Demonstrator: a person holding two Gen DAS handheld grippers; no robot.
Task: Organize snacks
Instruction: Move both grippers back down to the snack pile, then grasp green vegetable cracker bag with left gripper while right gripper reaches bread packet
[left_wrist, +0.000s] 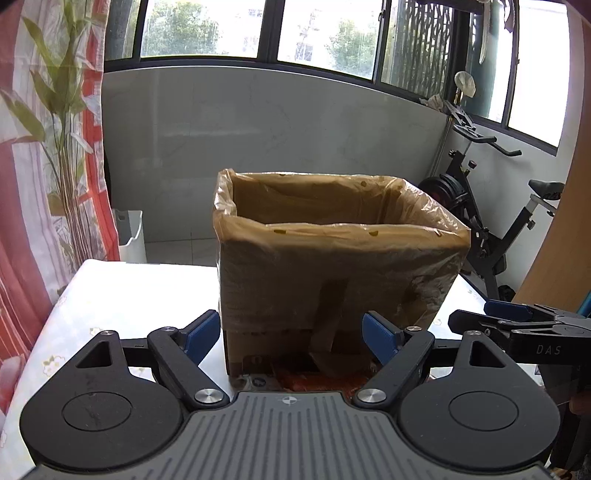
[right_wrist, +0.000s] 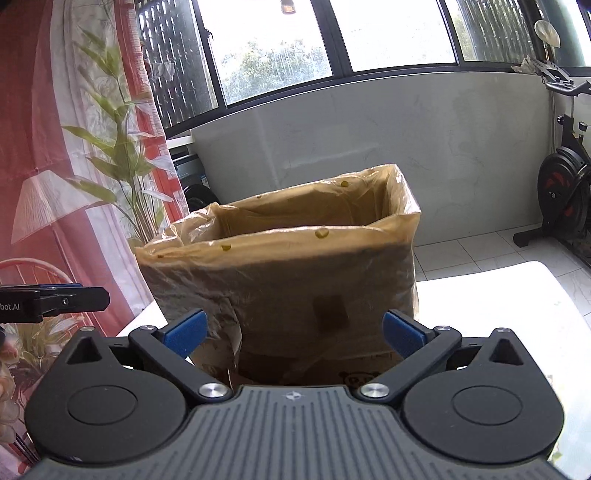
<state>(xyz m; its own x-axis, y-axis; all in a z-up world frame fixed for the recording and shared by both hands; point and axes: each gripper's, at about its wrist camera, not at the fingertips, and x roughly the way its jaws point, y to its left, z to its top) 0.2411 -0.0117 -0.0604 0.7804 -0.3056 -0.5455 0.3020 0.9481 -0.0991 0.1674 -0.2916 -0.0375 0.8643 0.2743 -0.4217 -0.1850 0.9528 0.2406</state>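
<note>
Left tool (left_wrist: 291, 338), apparently empty, faces lined box (left_wrist: 332, 258).

Two wrist views, both close on the lined box

Your left wrist camera looks low along its tool (left_wrist: 291, 338) at the lined box (left_wrist: 332, 266) dead ahead at 12 o'clock, very near, with the right tool (left_wrist: 517, 325) at 3 o'clock. Your right wrist camera faces the same box (right_wrist: 288, 273) from farther right, the left tool (right_wrist: 55, 301) at 9 o'clock. Both share box, tabletop (left_wrist: 122, 295), window wall and exercise bike (left_wrist: 480, 206).
</note>
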